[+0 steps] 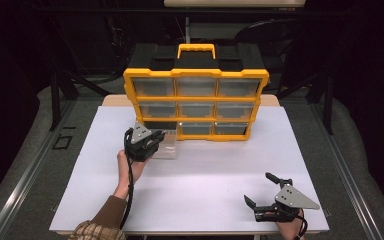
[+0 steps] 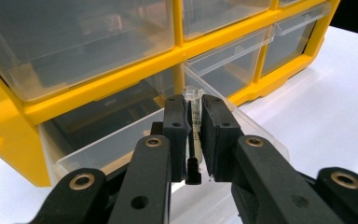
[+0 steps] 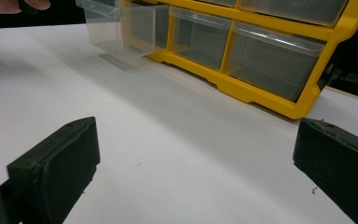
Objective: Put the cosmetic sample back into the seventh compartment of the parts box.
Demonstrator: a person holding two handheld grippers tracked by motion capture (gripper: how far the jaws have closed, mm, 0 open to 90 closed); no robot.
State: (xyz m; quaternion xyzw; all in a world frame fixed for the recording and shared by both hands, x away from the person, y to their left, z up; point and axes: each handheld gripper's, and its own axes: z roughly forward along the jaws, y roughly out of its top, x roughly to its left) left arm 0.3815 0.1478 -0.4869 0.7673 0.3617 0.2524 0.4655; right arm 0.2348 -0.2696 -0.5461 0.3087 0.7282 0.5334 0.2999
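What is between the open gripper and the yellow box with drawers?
Just bare white table. The right gripper view looks past the right gripper to the yellow box with nothing between.

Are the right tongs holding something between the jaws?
No, the right tongs are wide open, with bare white table between the jaws.

No readable text, labels, brand marks, numbers or signs anywhere. Yellow plastic organiser case with clear drawers [image 1: 196,102], at 12 o'clock on the white table: frame and drawer fronts blank. Black handheld grippers: no legible print on jaws or grey plates.
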